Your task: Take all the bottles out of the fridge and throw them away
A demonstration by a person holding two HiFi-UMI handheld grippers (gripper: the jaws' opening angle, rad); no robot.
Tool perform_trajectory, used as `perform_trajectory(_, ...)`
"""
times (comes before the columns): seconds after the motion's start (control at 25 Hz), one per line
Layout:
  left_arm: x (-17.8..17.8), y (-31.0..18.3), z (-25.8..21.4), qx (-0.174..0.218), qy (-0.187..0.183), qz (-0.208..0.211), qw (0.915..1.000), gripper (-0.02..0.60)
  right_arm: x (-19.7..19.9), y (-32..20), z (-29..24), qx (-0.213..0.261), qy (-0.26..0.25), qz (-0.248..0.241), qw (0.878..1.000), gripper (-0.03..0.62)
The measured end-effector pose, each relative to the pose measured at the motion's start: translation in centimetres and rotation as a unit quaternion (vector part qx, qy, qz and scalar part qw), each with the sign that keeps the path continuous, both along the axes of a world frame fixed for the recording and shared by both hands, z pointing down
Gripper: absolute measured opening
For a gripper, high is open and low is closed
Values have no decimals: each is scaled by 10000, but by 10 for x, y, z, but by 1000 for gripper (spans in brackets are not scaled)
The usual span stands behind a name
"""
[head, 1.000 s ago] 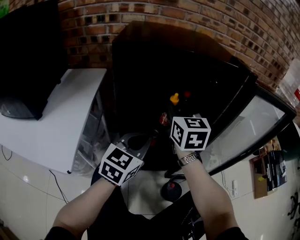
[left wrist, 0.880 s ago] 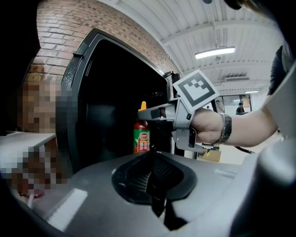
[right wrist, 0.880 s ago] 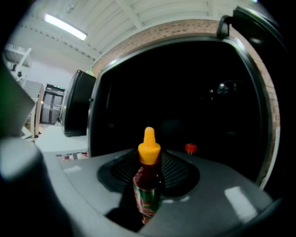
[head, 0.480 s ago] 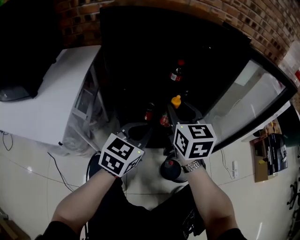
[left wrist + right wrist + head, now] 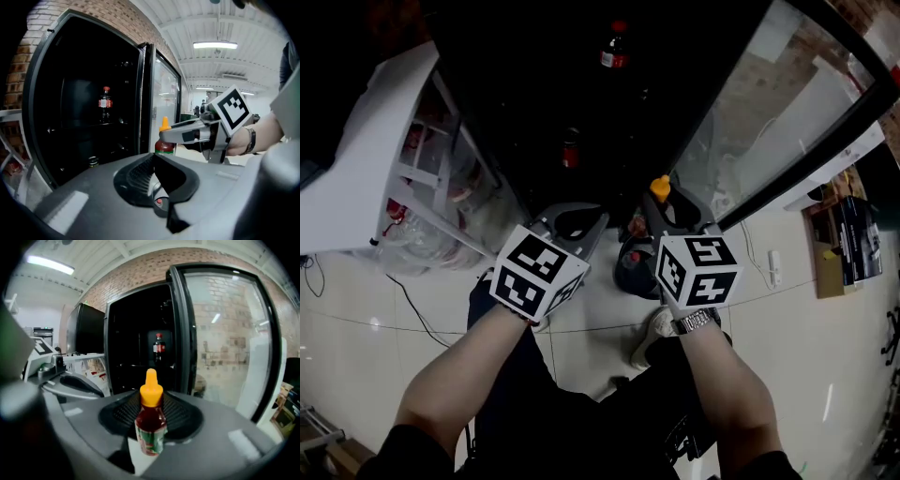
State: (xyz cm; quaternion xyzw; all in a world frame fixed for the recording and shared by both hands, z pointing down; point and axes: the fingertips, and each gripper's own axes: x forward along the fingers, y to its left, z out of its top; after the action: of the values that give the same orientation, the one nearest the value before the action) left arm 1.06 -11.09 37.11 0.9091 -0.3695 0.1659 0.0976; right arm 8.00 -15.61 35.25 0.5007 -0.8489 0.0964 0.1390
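My right gripper point(image 5: 664, 202) is shut on a small red sauce bottle point(image 5: 151, 420) with a yellow cap, held upright in front of the open fridge point(image 5: 534, 94). The same bottle point(image 5: 164, 140) shows in the left gripper view. My left gripper point(image 5: 572, 220) hangs beside it on the left, its curved jaws meeting at the tips around an empty hollow point(image 5: 154, 157). Inside the dark fridge a cola bottle point(image 5: 615, 47) with a red cap stands on an upper shelf. A second bottle point(image 5: 571, 147) stands lower down.
The fridge's glass door point(image 5: 750, 122) stands swung open on the right. A white rack point(image 5: 412, 159) with plastic-wrapped goods is on the left. A dark round container point(image 5: 628, 270) sits on the tiled floor just under the grippers. My shoe point(image 5: 649, 336) is close behind it.
Both grippers have come back out of the fridge and dropped lower, towards the floor. The sauce bottle has stayed in the right gripper. The head view has tipped further down.
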Motion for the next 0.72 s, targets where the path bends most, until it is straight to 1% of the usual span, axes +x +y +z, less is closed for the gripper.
perform_trajectory(0.24, 32, 24, 50, -411, -125, 232, 9988, 5, 46, 33, 69, -535, 113, 305, 9980, 141)
perform_trajectory(0.44, 55, 42, 84, -601, -227, 380, 9972, 5, 78, 53, 123, -842, 227, 492, 9950, 140)
perform_trajectory(0.6, 72, 51, 108, -762, -292, 472, 9955, 5, 95, 63, 163, -1054, 182, 578, 9926, 140)
perform_trajectory(0.72, 79, 55, 124, -881, -333, 554, 9940, 5, 99, 67, 192, -1187, 199, 609, 9909, 141)
